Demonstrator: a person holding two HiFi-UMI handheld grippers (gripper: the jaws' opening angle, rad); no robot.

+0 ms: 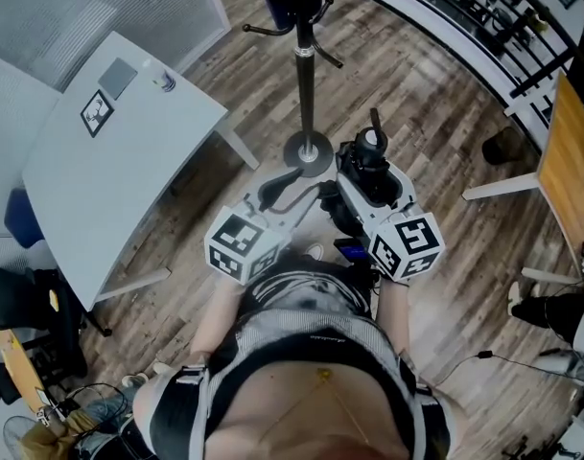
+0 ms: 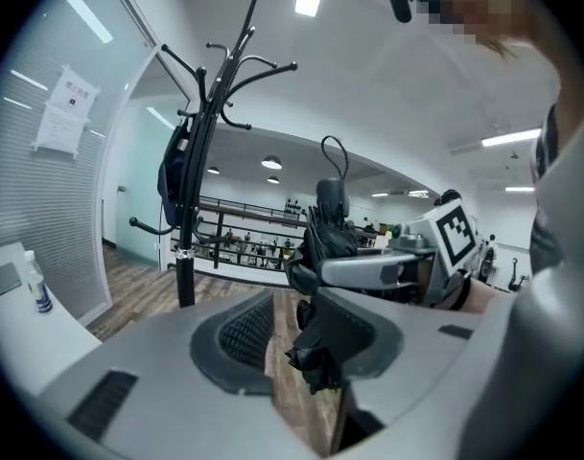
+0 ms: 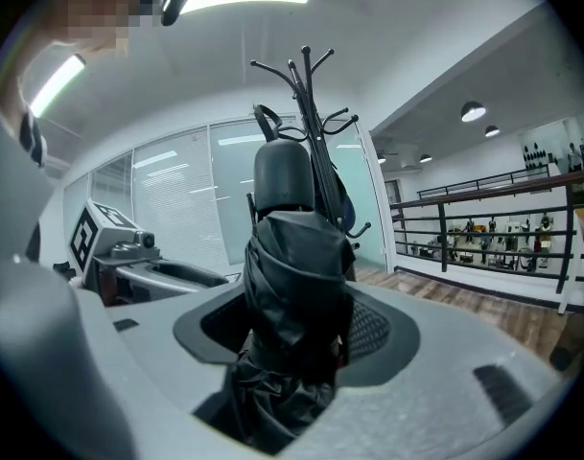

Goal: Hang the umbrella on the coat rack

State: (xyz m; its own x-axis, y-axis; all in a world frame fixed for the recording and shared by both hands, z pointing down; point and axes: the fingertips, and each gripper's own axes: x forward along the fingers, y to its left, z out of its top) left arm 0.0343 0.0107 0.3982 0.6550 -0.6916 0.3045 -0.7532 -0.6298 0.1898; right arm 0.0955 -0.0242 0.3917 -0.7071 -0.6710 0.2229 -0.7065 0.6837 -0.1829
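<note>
Just past your torso (image 1: 301, 353), your left claw (image 2: 290, 326) stands spread with the lower folds of the umbrella (image 3: 296, 257) hanging in its gap, while beside it your right claw (image 3: 296, 326) pinches that folded black umbrella upright, handle end up, near the coat rack (image 1: 305, 75) standing on the wooden floor (image 1: 416, 94) ahead.

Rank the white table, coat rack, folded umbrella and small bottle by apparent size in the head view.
1. white table.
2. coat rack, foreshortened from above.
3. umbrella, partly hidden, so its place against the rack is unsure.
4. bottle, smallest.
</note>
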